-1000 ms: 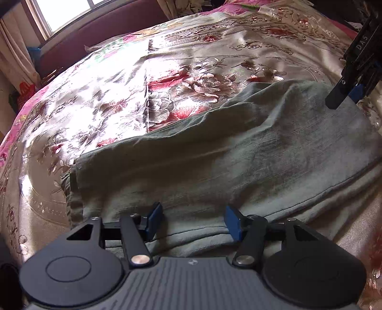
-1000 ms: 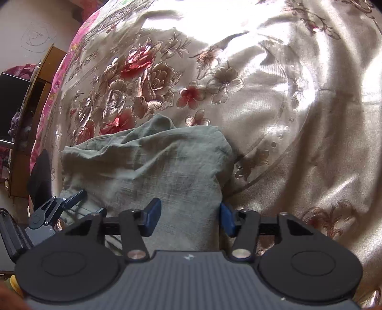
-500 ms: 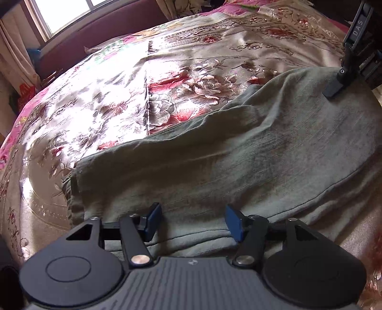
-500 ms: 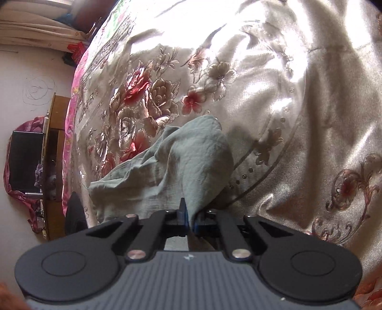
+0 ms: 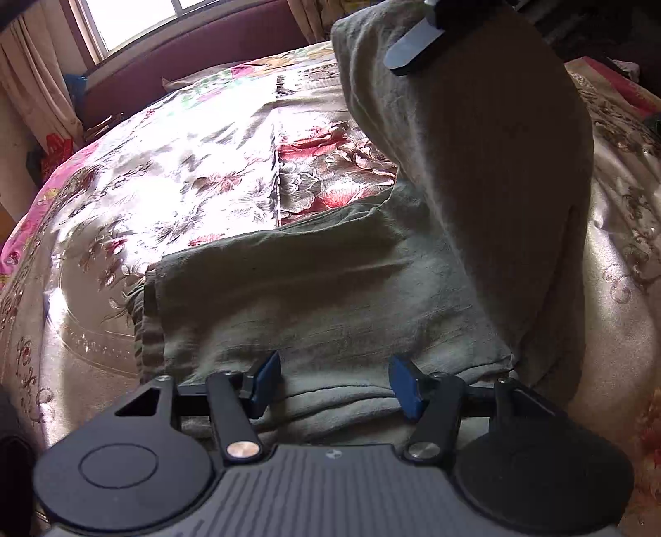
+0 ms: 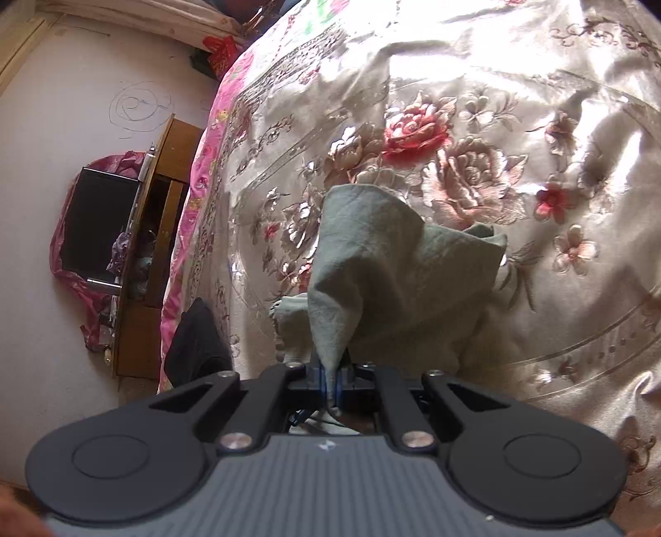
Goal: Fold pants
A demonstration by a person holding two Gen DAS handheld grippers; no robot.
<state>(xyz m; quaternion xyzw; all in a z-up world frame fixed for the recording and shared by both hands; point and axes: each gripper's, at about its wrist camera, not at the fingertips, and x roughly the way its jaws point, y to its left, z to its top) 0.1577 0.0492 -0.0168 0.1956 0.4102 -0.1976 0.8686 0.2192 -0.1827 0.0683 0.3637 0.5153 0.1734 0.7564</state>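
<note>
- We clamp our right gripper [image 6: 329, 382] onto one end of the grey-green pants [image 5: 330, 289], raised above the floral bedspread [image 5: 186, 173].
- Our left gripper [image 5: 334, 386] hovers, jaws apart, over the pants' near edge, gripping nothing.

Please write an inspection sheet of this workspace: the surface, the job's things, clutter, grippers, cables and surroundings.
Surface: floral bedspread, shiny, wrinkled.
Job's things: grey-green pants, one end flat on the bedspread, the other end lifted.
Clutter: nothing seen on the bedspread.
Grippers: left gripper open, low over the pants' near edge; right gripper shut on the raised pants cloth.
Cables: nothing seen.
Surroundings: window with curtain, dark red headboard, wooden cabinet beside the bed.
</note>
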